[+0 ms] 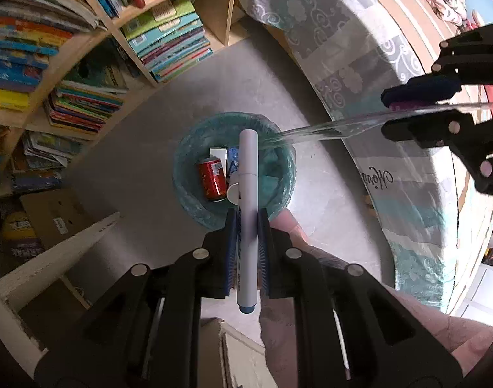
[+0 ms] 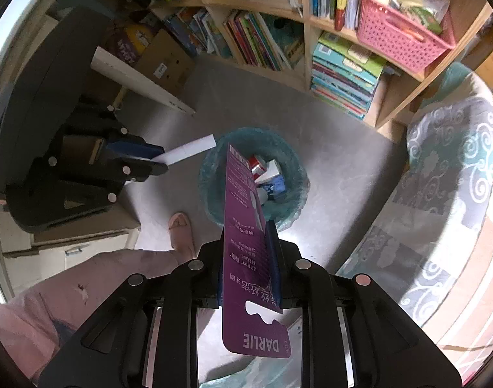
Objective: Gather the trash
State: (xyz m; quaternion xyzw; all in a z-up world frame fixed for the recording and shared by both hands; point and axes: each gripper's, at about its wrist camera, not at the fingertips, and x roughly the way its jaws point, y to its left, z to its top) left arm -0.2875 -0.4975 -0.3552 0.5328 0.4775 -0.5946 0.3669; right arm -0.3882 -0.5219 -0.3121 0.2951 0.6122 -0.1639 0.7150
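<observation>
Clamped between the jaws of the left gripper (image 1: 248,236) is a white marker (image 1: 246,213), held across its barrel near the blue tail end, so the capped half sticks out well past the jaw tips. Straight beyond those tips sits the bin (image 1: 194,148), lined with a teal bag, on the grey floor; a red can (image 1: 211,179) and some small cartons already lie in it.

Over on the other side, the right gripper (image 2: 246,252) has its jaws closed on a purple toothbrush package (image 2: 243,226), a flat card with a clear plastic front, pinched near the hanging-hole end. Its free end reaches out beyond the jaw tips, over the bin (image 2: 211,174) rim.

Both items look light. The marker is stiff and smooth, so it could slip if the pinch loosens; a hold mid-barrel suits it. The package is thin and likely to flex, best held by its flat faces, as now. Both appear ready to drop once above the opening.
</observation>
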